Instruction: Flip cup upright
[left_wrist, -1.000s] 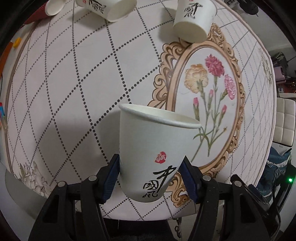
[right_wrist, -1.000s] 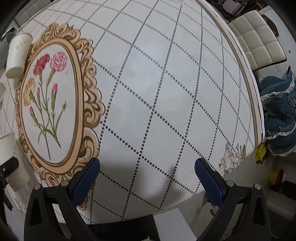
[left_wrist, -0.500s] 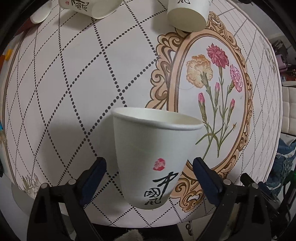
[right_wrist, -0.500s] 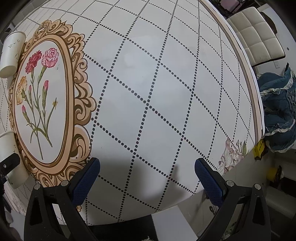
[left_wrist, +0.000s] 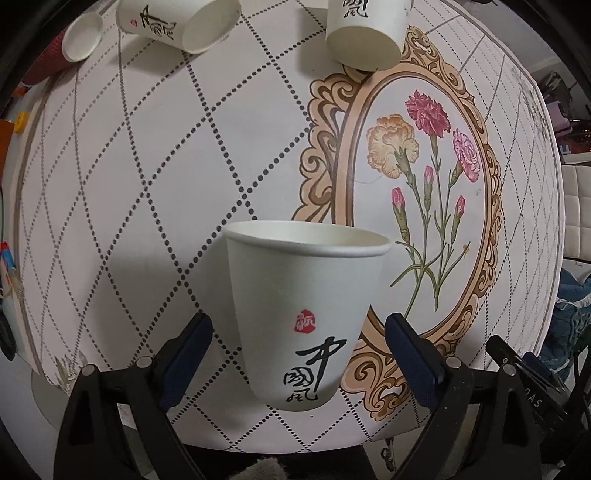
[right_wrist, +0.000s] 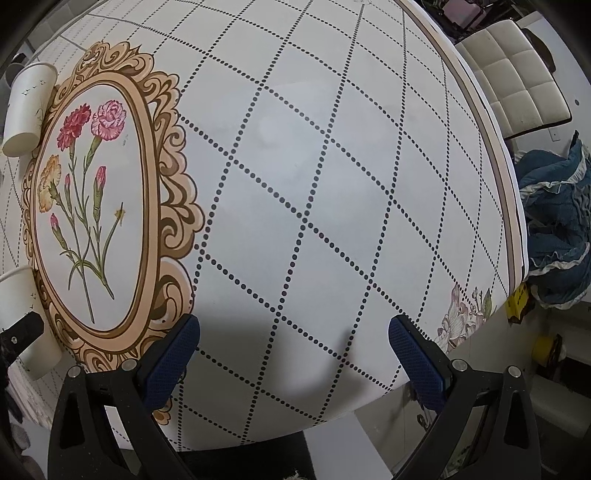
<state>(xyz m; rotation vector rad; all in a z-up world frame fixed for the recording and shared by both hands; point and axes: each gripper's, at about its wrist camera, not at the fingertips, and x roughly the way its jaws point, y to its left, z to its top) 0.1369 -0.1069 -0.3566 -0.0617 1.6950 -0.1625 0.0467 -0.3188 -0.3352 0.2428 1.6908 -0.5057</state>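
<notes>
A white paper cup (left_wrist: 301, 310) with black calligraphy and a red seal stands upright on the patterned table, mouth up. My left gripper (left_wrist: 297, 336) is open, its blue pads (left_wrist: 188, 339) apart on either side of the cup and not touching it. The same cup shows at the left edge of the right wrist view (right_wrist: 22, 321). My right gripper (right_wrist: 295, 343) is open and empty above the table's near edge.
Two more cups lie on their sides at the far side: one at the top left (left_wrist: 181, 26), one by the flower frame (left_wrist: 365, 33), also in the right view (right_wrist: 27, 107). A small white lid (left_wrist: 82, 37) lies nearby. A white chair (right_wrist: 513, 74) and blue cloth (right_wrist: 554, 221) stand beyond the table's right edge.
My left gripper has opened and let go of the cup, which now stands on the table. The left gripper has drawn back a little. The right gripper has barely moved.
</notes>
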